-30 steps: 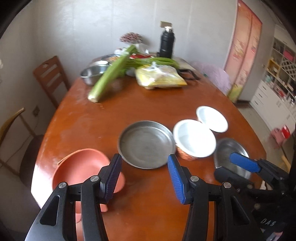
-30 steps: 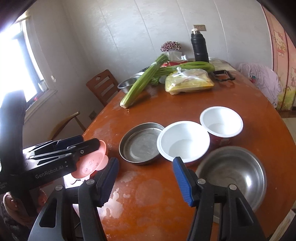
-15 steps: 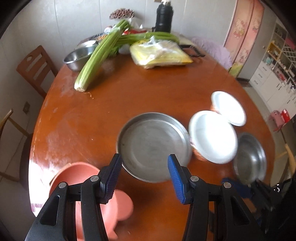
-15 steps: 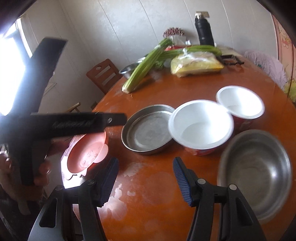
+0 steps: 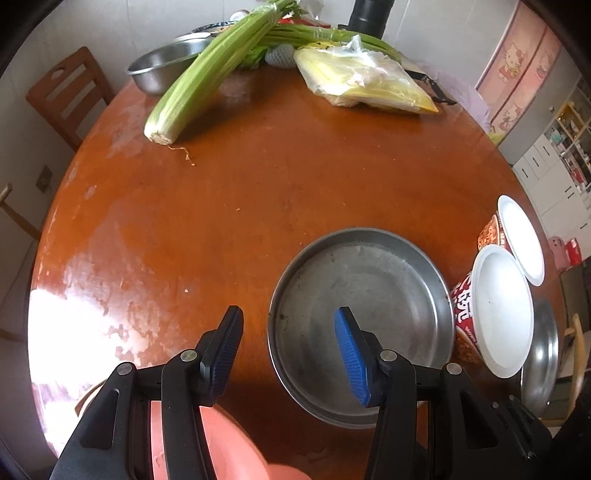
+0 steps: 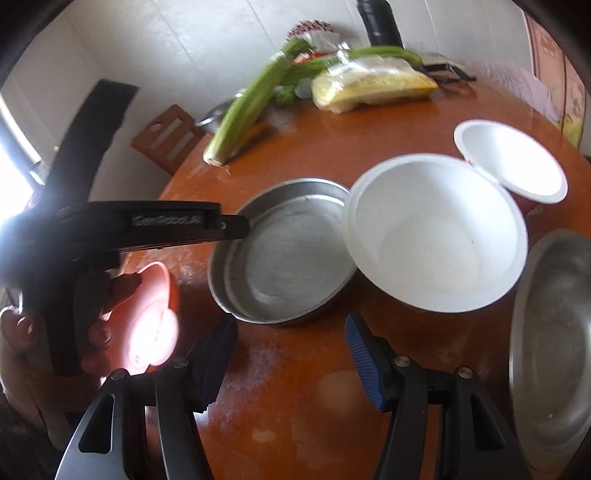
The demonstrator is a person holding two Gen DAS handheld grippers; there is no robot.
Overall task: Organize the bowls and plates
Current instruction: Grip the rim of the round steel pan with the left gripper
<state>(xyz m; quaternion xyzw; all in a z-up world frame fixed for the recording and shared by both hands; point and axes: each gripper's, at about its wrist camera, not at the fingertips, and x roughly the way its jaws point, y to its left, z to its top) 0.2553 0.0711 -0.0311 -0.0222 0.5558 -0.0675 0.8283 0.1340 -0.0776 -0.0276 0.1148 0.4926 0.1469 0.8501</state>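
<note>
A round steel plate (image 5: 360, 321) lies on the brown table (image 5: 258, 192); it also shows in the right wrist view (image 6: 284, 251). My left gripper (image 5: 288, 345) is open, its jaws straddling the plate's left rim from above. A pink bowl (image 5: 229, 443) sits under the left gripper near the table's front edge, also in the right wrist view (image 6: 155, 314). Two white paper bowls (image 6: 436, 236) (image 6: 513, 162) stand right of the plate, and a steel bowl (image 6: 554, 332) lies at the far right. My right gripper (image 6: 288, 354) is open and empty, above the table just in front of the plate.
Celery (image 5: 210, 70), a yellow bag (image 5: 369, 85), a steel basin (image 5: 166, 66) and a black flask (image 5: 369, 14) crowd the table's far side. A wooden chair (image 5: 66, 96) stands at the left. The left gripper's body (image 6: 110, 229) shows left in the right wrist view.
My left gripper has moved forward and down over the steel plate's left rim, passing the pink bowl. My right gripper has moved closer to the plate and white bowls.
</note>
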